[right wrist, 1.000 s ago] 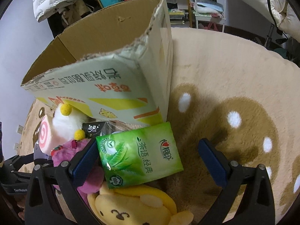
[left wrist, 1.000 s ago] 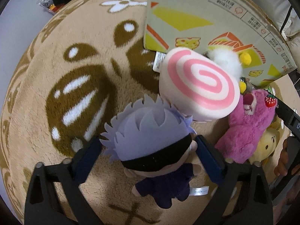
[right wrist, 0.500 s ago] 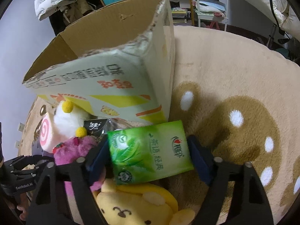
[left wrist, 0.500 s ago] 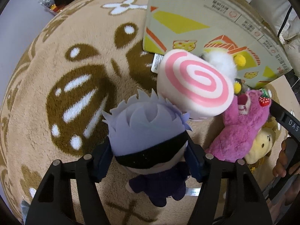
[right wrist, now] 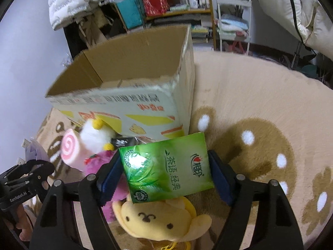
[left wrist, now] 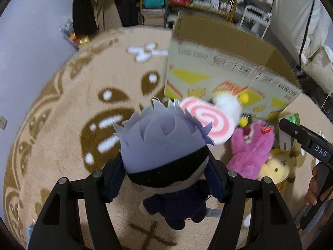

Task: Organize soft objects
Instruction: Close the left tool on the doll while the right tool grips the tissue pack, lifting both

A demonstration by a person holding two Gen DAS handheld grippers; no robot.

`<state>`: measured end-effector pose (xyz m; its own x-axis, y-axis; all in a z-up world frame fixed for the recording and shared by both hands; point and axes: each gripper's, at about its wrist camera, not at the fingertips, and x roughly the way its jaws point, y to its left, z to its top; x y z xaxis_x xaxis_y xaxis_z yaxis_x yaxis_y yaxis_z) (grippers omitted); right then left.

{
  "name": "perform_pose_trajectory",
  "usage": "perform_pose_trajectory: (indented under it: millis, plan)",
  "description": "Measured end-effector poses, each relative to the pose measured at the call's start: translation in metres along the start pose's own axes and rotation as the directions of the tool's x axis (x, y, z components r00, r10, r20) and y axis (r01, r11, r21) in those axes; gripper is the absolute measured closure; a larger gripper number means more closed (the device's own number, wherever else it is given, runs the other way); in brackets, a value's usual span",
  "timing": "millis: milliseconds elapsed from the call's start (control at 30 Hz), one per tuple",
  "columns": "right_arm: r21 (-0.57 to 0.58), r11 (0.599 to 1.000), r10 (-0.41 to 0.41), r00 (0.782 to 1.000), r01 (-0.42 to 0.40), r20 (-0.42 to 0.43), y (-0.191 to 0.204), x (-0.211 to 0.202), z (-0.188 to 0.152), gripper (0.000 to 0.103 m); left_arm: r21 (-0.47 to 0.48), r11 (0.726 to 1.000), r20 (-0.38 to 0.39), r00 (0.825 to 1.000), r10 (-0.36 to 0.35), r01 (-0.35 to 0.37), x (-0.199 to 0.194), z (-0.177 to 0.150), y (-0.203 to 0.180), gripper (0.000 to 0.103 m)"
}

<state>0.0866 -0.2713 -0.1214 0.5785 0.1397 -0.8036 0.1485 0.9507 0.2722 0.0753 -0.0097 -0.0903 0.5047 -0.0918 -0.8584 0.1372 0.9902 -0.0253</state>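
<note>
My left gripper (left wrist: 166,177) is shut on a plush doll with lilac spiky hair and a black blindfold (left wrist: 162,145), held above the rug. My right gripper (right wrist: 166,175) is shut on a green tissue pack (right wrist: 168,166), held above a yellow dog plush (right wrist: 158,218). An open cardboard box (right wrist: 133,104) stands behind; it also shows in the left wrist view (left wrist: 224,70). A pink swirl roll plush (left wrist: 208,123), a white pom-pom plush (left wrist: 228,104) and a pink bear plush (left wrist: 251,145) lie in front of the box.
A round beige rug with brown patches (right wrist: 260,114) covers the floor. Shelves with clutter (right wrist: 166,4), a white rack (right wrist: 233,14) and hanging clothes stand behind the box. A small dark packet (right wrist: 122,141) lies by the box's base.
Both grippers closed, the left on the doll and the right on the tissue pack. Both have lifted, and the box's open top has come into view.
</note>
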Motion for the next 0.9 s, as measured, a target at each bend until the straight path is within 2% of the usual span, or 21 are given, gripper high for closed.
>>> perform_pose_trajectory:
  millis: [133, 233, 500, 667, 800, 900]
  plan:
    - [0.004, 1.000, 0.016, 0.997, -0.016, 0.072, 0.002, -0.022, 0.000, 0.021, 0.007, 1.000, 0.114, 0.993, 0.007, -0.008, -0.023, -0.002, -0.003, 0.035]
    - [0.001, 1.000, 0.029, 0.990, -0.029, 0.138, 0.005, -0.041, -0.002, 0.021, 0.009, 1.000, 0.197, 0.980, 0.015, -0.017, -0.041, -0.003, -0.004, 0.035]
    - [-0.063, 0.998, 0.038, 0.946, -0.018, 0.322, 0.021, -0.089, -0.002, 0.021, 0.024, 0.998, 0.385, 0.921, 0.050, -0.065, -0.078, 0.004, -0.008, 0.035]
    - [-0.091, 0.996, 0.051, 0.921, -0.016, 0.387, 0.031, -0.105, 0.004, 0.021, 0.028, 0.999, 0.458, 0.889, 0.027, -0.044, -0.097, 0.011, -0.013, 0.035]
    - [-0.096, 0.995, 0.057, 0.910, -0.020, 0.411, 0.032, -0.108, 0.010, 0.021, 0.042, 0.998, 0.501, 0.866, 0.018, -0.045, -0.105, 0.021, -0.018, 0.035]
    - [-0.093, 0.995, 0.066, 0.908, -0.030, 0.415, 0.031, -0.105, 0.016, 0.021, 0.059, 0.997, 0.513, 0.859, 0.004, -0.040, -0.105, 0.031, -0.021, 0.035]
